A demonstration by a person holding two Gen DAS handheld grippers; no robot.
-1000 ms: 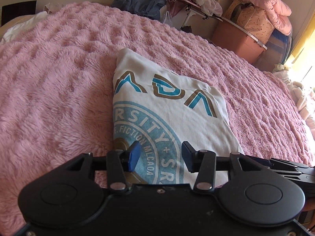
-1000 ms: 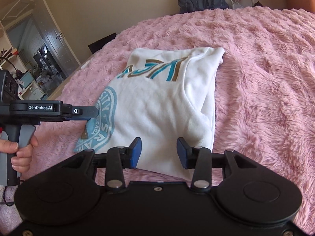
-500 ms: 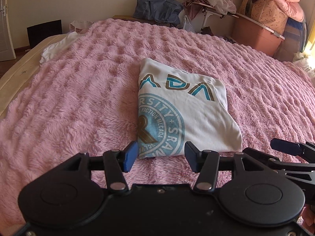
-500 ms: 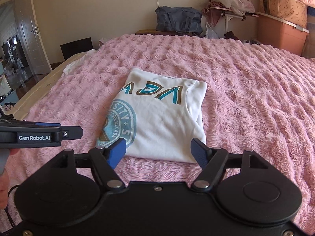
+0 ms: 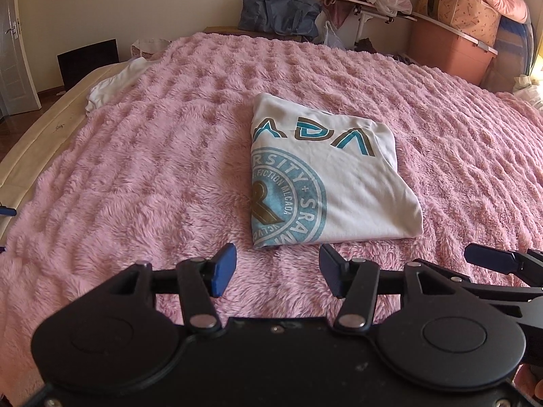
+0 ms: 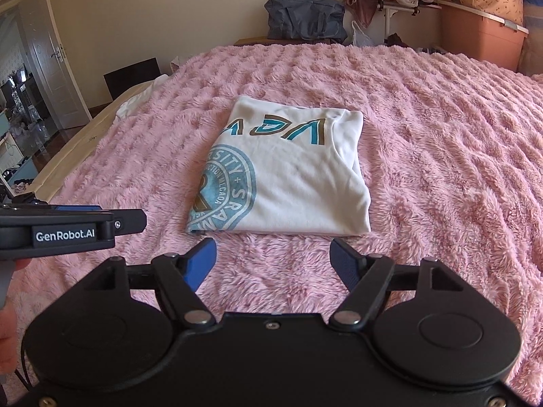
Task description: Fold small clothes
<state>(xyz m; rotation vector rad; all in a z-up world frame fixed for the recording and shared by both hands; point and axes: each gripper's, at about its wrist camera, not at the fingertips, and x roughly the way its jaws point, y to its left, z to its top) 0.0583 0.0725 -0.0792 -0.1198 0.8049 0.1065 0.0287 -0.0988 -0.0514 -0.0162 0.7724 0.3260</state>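
hovering short of the folded shirt point(image 5: 325, 183) lying flat on the pink blanket point(image 5: 135, 169): left gripper point(image 5: 276, 269) and right gripper point(image 6: 273, 259) both gaping wide, nothing between them.

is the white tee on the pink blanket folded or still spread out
Folded. The white tee lies as a compact rectangle on the pink blanket, print cut off at the left fold, layered edges on the right.

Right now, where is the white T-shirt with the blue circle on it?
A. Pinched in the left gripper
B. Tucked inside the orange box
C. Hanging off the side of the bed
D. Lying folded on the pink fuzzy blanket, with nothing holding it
D: the folded white T-shirt lies flat on the pink blanket, and both the left gripper and right gripper are open and clear of it.
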